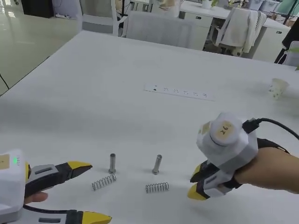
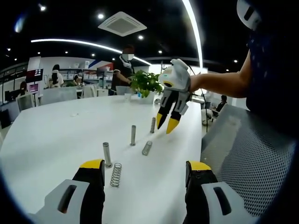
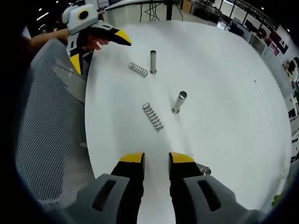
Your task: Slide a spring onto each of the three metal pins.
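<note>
Two pins stood upright near the tabletop's near edge, springs lay flat before them, axes along that edge, left gripper spread wide, right gripper slightly parted.

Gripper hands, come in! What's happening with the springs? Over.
Left gripper open, right gripper open, both empty. Left spring and right spring lie loose beside bare left pin and right pin. Nothing blocking them.

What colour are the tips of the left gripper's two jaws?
Yellow fingertips on the left gripper; clearest in the left gripper view.
</note>
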Demonstrator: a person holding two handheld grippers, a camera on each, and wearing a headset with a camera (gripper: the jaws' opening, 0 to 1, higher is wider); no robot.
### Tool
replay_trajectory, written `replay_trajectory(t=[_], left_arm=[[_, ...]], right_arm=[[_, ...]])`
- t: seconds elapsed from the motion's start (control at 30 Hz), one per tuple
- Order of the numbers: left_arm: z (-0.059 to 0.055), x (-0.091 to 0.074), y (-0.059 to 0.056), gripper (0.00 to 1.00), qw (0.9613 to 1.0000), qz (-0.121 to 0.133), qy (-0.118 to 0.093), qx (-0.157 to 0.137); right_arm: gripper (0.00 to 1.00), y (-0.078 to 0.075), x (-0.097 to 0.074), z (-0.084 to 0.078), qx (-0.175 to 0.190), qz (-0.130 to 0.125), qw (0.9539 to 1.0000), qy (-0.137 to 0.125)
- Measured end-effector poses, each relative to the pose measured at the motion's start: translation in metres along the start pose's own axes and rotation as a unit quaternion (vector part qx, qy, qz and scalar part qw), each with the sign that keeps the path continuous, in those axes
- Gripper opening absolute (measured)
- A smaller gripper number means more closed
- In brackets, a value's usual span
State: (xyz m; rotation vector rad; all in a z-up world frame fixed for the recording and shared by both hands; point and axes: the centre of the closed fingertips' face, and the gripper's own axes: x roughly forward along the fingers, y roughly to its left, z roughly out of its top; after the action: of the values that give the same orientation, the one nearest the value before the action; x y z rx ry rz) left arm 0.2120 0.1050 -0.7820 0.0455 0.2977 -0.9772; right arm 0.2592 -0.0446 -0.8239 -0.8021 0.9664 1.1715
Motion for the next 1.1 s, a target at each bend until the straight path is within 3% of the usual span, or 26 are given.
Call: replay_trajectory(t=[0.23, 0.6, 1.1], left_arm=[[0.002, -0.001, 0.000, 0.66, 1.0000, 0.001, -0.001, 0.000], [0.001, -0.003, 0.000, 0.65, 1.0000, 0.003, 0.000, -0.001], [-0.002, -0.001, 0.000, 0.65, 1.0000, 0.003, 0.002, -0.003]], right_arm=[[0.18, 0.002, 0.011, 0.018, -0.026, 0.009, 0.9996, -0.003], [0.18, 0.001, 0.027, 0.029, -0.064, 0.023, 0.9977, 0.009], [0.15, -0.002, 0.046, 0.027, -0.084, 0.034, 0.9956, 0.025]])
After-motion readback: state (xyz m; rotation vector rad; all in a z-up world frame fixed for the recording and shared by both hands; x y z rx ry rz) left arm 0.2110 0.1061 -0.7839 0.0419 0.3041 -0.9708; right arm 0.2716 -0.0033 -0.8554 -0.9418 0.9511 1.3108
